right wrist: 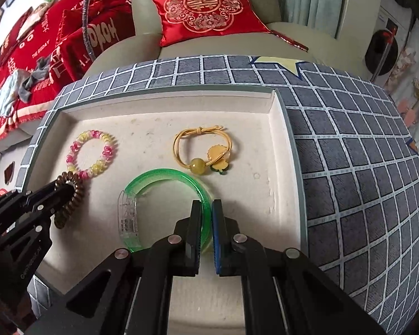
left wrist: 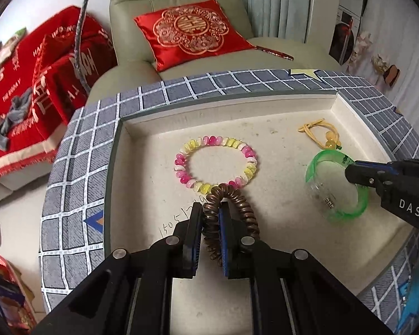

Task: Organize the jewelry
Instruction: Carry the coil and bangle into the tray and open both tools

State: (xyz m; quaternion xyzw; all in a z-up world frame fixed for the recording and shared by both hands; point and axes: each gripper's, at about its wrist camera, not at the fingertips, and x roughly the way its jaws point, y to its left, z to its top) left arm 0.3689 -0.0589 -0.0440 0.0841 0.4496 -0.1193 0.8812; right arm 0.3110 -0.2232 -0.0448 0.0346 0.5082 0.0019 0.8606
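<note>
My left gripper (left wrist: pixel 211 209) is shut on a brown spiral hair tie (left wrist: pixel 244 209), which touches the pink and yellow bead bracelet (left wrist: pixel 216 164) lying in the white tray (left wrist: pixel 153 150). In the right wrist view the left gripper (right wrist: pixel 57 192) holds that brown tie (right wrist: pixel 69 199) beside the bead bracelet (right wrist: pixel 93 157). My right gripper (right wrist: pixel 206 206) is shut on the right side of a green translucent bangle (right wrist: pixel 164 176); it also shows in the left wrist view (left wrist: pixel 352 176) on the bangle (left wrist: pixel 315 164). A yellow elastic hair tie with charms (right wrist: pixel 204 150) lies behind the bangle.
The tray (right wrist: pixel 282 150) sits on a grey checked cloth (right wrist: pixel 363 167) over a table. Behind it stands a beige armchair (right wrist: pixel 209 53) with a red cushion (right wrist: pixel 209 8). Red bedding (right wrist: pixel 42 42) lies at the left.
</note>
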